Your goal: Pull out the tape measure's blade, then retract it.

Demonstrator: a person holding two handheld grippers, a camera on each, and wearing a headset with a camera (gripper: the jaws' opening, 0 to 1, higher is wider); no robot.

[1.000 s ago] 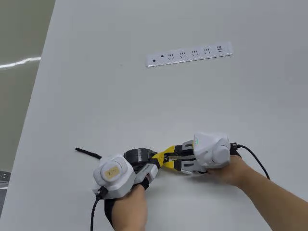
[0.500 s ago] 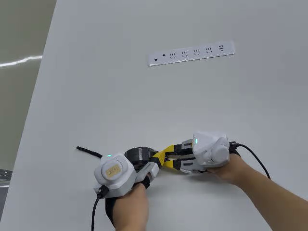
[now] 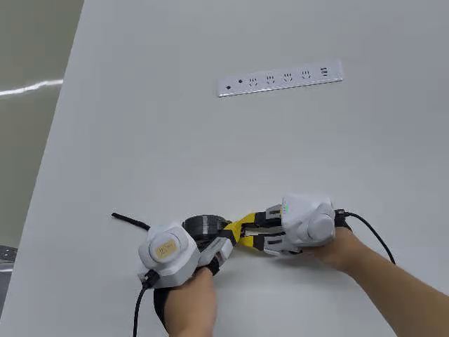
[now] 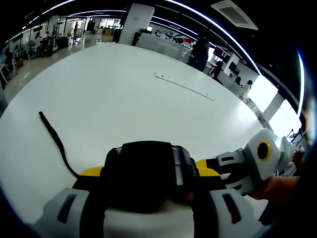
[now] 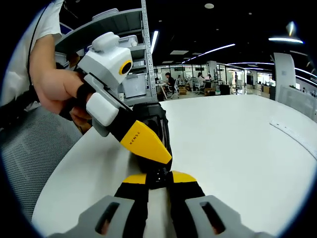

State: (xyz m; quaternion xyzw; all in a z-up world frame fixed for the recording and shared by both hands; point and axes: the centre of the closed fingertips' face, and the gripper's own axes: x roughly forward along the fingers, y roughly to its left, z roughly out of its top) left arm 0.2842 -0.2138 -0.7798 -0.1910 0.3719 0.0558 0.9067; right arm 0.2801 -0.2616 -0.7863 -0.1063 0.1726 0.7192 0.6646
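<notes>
Tape measure, black and round, sits low on the white table, near the front edge. From the head view you look down on it. It lies between the two grippers, and a thin black strap runs from it to the left across the table. A long white power strip lies far back, well apart from everything else.

The left gripper view shows the grip up close. The left gripper has one jaw on each side of the black case and squeezes it tight. Its yellow tips peek out on both sides of the case.

The right gripper view looks the other way, back at the person's left hand and at a white shelf rack behind it. Here the right gripper has its two yellow-tipped jaws pressed almost together. They pinch a small dark tab at the front of the tape measure. One yellow tip of the left gripper points down just above that spot.

In the head view the two grippers meet nose to nose, with their yellow tips touching or very nearly so.
</notes>
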